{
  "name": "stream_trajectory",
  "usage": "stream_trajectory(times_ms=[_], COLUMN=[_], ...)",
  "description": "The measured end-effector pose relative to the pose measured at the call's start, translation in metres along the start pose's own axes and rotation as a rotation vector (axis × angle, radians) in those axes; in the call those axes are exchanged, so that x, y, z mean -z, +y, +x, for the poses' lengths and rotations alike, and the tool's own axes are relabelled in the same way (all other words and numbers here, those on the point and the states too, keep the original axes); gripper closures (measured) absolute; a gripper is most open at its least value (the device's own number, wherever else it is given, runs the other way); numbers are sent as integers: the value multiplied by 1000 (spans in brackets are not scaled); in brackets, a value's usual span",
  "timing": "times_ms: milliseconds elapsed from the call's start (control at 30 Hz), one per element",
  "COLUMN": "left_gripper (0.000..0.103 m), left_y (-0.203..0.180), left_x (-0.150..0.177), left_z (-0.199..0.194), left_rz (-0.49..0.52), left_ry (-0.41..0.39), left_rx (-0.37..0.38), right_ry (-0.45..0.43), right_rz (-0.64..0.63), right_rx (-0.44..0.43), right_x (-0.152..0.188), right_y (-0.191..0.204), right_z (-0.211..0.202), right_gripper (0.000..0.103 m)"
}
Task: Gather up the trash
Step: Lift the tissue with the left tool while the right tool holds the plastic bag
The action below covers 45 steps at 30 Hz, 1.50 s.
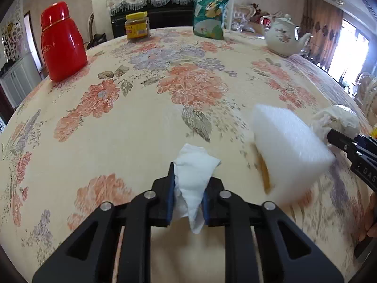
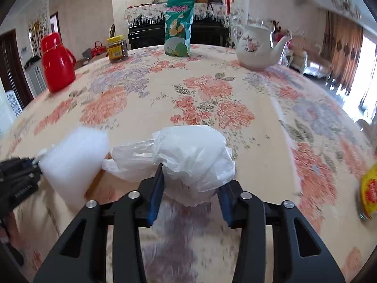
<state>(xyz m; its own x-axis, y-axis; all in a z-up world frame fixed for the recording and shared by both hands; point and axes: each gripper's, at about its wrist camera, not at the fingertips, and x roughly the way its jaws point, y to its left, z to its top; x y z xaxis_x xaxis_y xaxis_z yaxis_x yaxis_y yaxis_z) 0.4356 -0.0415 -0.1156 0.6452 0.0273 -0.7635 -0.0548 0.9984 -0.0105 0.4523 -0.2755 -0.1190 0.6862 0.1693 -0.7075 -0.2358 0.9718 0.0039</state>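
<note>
With a crumpled tissue (image 1: 192,184) pinched in the left gripper (image 1: 188,195) and a plastic bag (image 2: 188,160) clamped in the right gripper (image 2: 190,193), either could be dropped if lifted abruptly, as only thin, slippery folds are caught.

Both cameras ride low and close over the flowered tabletop (image 1: 146,127), looking forward and downward along their own jaws toward the green snack bag (image 1: 212,9) at the far edge. The left wrist view sits left of the white foam block (image 1: 289,151), the right wrist view to its right. Both share the block, the bag, the red flask (image 2: 56,61) and the teapot (image 2: 256,47).
</note>
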Motion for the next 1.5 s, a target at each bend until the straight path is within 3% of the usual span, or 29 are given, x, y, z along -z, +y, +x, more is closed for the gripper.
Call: stream_trajectory(times_ms=[300, 533, 833, 1133, 1233, 1300, 1500], left_gripper=[88, 88, 87, 83, 76, 65, 46], left_y=[14, 23, 38, 52, 54, 57, 69], left_x=[47, 80, 122, 158, 170, 175, 181], left_z=[-51, -85, -131, -166, -175, -182, -189], left_rz=[-11, -9, 9, 13, 10, -1, -40], left_ry=[-43, -67, -103, -127, -123, -137, -152], left_rx=[64, 98, 90, 61, 68, 68, 60], right_ry=[-28, -11, 4, 24, 35, 32, 31], right_rz=[80, 113, 11, -2, -1, 0, -23], right_rx=[-1, -38, -135, -180, -193, -208, -211], right_x=[41, 70, 100, 114, 118, 122, 130], right_y=[7, 21, 84, 95, 96, 96, 98], right_z=[-62, -83, -111, -121, -123, -128, -135], right_gripper=[65, 65, 65, 54, 46, 40, 39])
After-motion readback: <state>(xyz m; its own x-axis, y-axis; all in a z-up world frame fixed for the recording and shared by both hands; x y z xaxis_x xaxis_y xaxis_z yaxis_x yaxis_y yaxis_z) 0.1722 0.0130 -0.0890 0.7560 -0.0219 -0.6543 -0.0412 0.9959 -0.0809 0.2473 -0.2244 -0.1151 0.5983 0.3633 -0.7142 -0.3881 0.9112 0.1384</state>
